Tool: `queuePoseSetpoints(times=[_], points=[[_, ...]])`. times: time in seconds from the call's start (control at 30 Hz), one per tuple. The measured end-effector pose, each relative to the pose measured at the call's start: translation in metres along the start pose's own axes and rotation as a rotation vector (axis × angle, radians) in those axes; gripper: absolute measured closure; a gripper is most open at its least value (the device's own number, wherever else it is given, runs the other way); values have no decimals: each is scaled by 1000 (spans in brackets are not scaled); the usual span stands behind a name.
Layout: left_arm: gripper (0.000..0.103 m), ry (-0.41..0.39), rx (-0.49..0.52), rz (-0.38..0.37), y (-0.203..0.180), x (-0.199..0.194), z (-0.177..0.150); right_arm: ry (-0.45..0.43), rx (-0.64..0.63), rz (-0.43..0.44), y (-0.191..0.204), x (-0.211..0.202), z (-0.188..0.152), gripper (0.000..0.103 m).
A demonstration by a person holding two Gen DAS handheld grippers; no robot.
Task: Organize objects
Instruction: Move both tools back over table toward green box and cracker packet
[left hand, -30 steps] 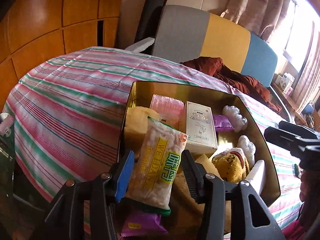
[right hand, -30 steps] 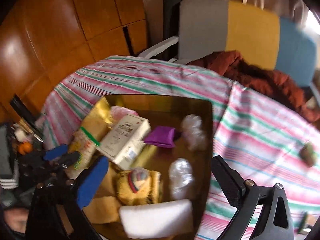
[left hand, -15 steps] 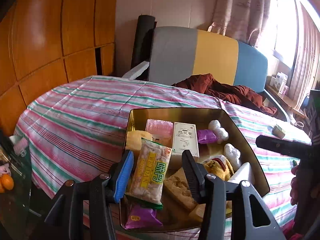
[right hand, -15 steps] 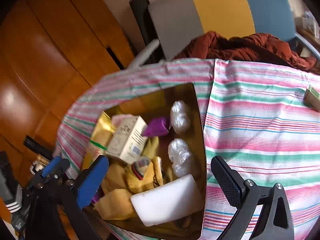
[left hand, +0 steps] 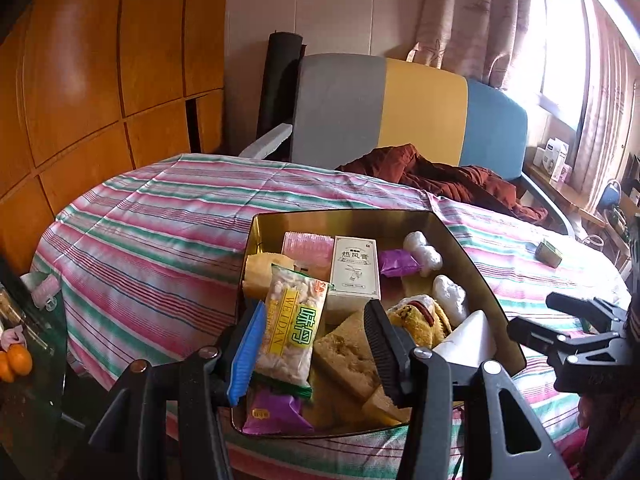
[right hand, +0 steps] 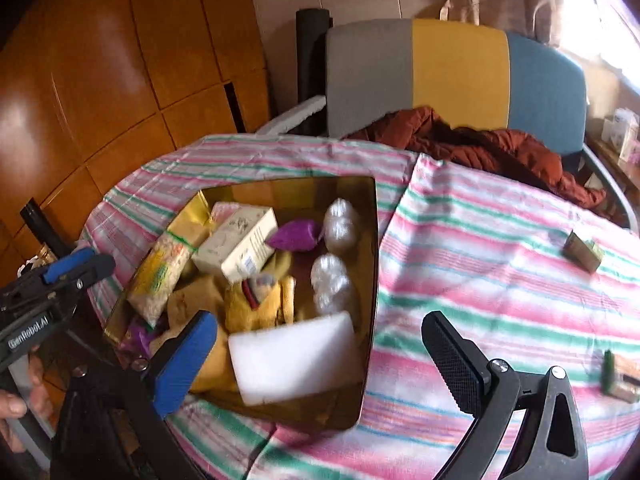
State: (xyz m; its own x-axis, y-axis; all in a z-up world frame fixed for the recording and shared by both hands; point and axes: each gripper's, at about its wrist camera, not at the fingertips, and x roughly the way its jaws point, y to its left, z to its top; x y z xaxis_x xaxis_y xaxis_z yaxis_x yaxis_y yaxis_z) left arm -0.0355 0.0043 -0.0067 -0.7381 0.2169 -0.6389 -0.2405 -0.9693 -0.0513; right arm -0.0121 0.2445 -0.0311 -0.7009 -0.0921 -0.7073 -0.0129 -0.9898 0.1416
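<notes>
My left fingers [left hand: 314, 312] are parted and grip nothing. The snack packet [left hand: 294, 332] shows in the gap between them, but it lies in the tin below, and the right wrist view shows these fingers off to the tin's left side, clear of it. My right fingers [right hand: 320, 320] are spread wide and hold nothing either. They hover over the tin's near right corner, above the white foam block [right hand: 296, 356].

The tin [left hand: 472, 272] is a shiny gold box with its lid off. It sits on the desk [left hand: 160, 248], which is draped in a cloth of pink, green and white stripes, and it is crowded.

Inside the tin I count:
- one clear snack packet with a yellow label
- one pale carton [left hand: 355, 266] printed with dark characters, tilted against its neighbours
- two purple sachets, one at the back [left hand: 400, 262] and one at the near edge [left hand: 276, 410]
- one pink ribbed pack [left hand: 308, 242] against the far wall
- two white plastic-wrapped bundles, one at the back [left hand: 424, 250] and one nearer [left hand: 450, 294], along the right wall
- one yellow plush piece [left hand: 420, 316] with a red and dark patch
- one white foam block
- several tan spongy slabs [left hand: 352, 348], though I cannot tell how many

Out on the cloth, well apart from the tin, lie one small greenish box [right hand: 582, 254] and one blurred green and tan item [right hand: 620, 376].
</notes>
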Motion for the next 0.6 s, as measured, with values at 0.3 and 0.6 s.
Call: queuePoseSetpoints(times=[0.3, 0.6], points=[[52, -10, 41, 12, -13, -7, 3, 44, 33, -56, -18, -13, -21, 0], [42, -17, 95, -19, -37, -13, 7, 45, 68, -100, -45, -33, -27, 0]])
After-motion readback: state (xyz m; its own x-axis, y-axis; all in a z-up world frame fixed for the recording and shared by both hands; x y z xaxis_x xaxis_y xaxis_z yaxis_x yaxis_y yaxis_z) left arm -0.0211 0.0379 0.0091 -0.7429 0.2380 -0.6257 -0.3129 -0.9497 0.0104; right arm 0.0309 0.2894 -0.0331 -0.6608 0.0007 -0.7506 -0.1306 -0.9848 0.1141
